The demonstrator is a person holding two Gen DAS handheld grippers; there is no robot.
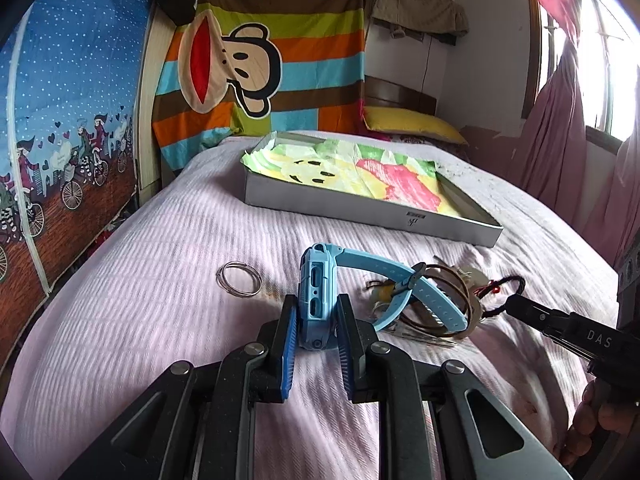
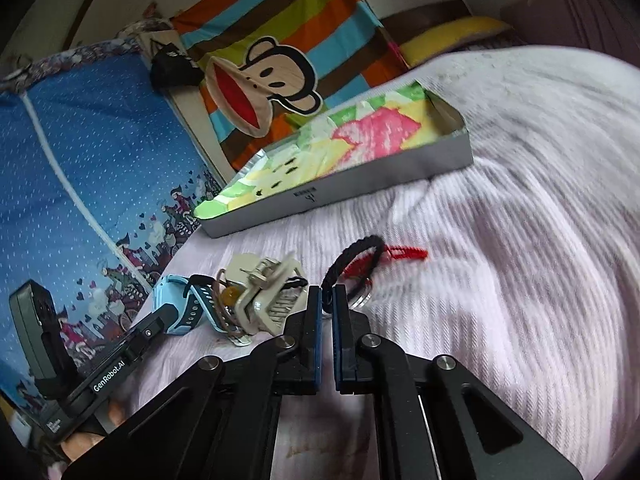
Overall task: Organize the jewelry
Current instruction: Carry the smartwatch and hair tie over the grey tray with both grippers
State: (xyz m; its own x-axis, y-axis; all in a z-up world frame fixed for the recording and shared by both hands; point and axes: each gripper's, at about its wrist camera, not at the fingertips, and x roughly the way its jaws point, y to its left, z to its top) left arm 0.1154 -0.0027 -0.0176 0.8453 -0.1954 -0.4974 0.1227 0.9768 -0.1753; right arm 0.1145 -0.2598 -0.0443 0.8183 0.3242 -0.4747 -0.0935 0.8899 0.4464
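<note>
Pale pink bedding (image 1: 140, 320) was spread with jewelry near a shallow box (image 1: 360, 208). By the left gripper (image 1: 318, 320) a blue watch (image 1: 316, 300) was clamped. A black braided bracelet (image 2: 356, 256) was pinched by the nearly closed right gripper (image 2: 327, 300). Thin silver bangles (image 1: 239, 279) lay apart.

Both grippers (image 1: 316, 320) (image 2: 327, 300) apparently clamped.

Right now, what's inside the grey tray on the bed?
The grey tray holds only a crumpled, colourful printed cloth lining its bottom. No jewelry shows on top of it. Anything beneath the cloth is covered and cannot be seen, and the near wall hides the front strip of the floor.
</note>
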